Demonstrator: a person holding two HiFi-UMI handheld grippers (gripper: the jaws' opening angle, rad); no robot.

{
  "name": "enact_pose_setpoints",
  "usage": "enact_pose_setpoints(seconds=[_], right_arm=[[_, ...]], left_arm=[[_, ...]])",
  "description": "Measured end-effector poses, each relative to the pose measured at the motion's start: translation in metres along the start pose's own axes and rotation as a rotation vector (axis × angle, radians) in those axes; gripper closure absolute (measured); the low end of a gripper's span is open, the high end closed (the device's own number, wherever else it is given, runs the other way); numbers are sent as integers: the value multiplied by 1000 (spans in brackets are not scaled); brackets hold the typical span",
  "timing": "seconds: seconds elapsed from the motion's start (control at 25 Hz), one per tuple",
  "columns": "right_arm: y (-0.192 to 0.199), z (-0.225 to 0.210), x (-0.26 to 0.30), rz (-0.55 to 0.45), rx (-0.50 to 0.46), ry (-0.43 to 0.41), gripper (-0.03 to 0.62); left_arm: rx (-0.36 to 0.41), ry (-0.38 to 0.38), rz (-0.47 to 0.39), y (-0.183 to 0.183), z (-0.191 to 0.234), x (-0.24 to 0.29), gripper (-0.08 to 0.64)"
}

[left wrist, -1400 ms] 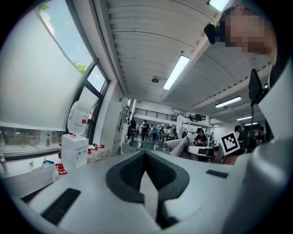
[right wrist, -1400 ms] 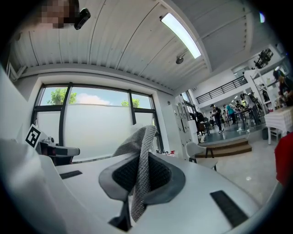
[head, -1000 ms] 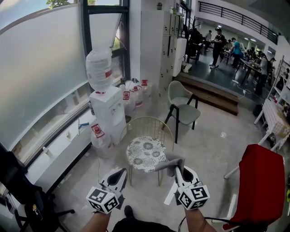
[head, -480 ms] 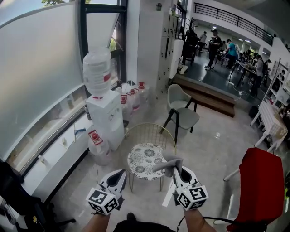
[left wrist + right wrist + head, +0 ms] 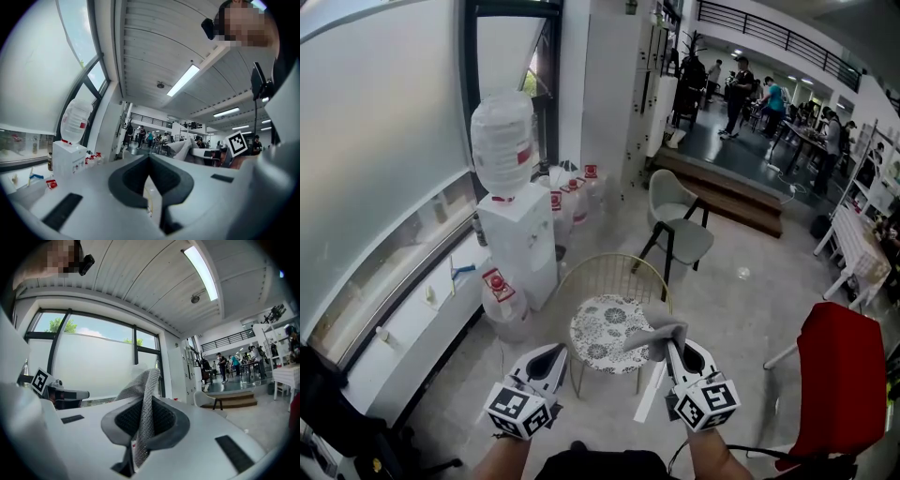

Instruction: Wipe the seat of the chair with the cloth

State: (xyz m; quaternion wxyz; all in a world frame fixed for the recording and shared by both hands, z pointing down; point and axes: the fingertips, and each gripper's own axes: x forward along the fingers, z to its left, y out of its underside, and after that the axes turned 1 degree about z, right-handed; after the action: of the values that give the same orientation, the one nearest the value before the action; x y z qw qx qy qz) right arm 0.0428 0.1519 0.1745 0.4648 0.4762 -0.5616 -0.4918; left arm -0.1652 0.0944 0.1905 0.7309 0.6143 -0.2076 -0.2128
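A small chair with a round flower-patterned seat [image 5: 602, 336] and a gold wire back stands on the floor just ahead of me. My right gripper [image 5: 673, 352] hovers over the seat's right edge, shut on a grey mesh cloth [image 5: 652, 337] that sticks up from its tip. In the right gripper view the cloth [image 5: 144, 394] runs pinched between the jaws of the right gripper [image 5: 143, 414]. My left gripper [image 5: 550, 359] hangs at the seat's front left, jaws together and nothing in them. The left gripper view shows the left gripper [image 5: 149, 165] closed and empty.
A white water dispenser [image 5: 521, 234] with spare bottles [image 5: 572, 202] stands left of the chair by the window. A grey chair [image 5: 680, 227] is behind it, a red chair [image 5: 839, 375] at right. Steps [image 5: 731, 192] and people lie beyond.
The view has shifted slightly and the patterned chair sits a bit lower in it. Both grippers keep their places before the seat; the right one still holds the cloth.
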Motion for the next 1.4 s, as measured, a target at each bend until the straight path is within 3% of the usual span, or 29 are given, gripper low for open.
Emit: enact_pose_setpoints(seconds=[0.36,0.72,1.4], right_arm=[[10,7,18,23,18,36,566],[13,0,47,36,19,16,566],[3,-68,133,32,34,-66,566]], left_arm=[[-20,32,21,10,24,6,554],[-42,30,41,16,41,27,554],[-14,-14,74,1,65,133,554]])
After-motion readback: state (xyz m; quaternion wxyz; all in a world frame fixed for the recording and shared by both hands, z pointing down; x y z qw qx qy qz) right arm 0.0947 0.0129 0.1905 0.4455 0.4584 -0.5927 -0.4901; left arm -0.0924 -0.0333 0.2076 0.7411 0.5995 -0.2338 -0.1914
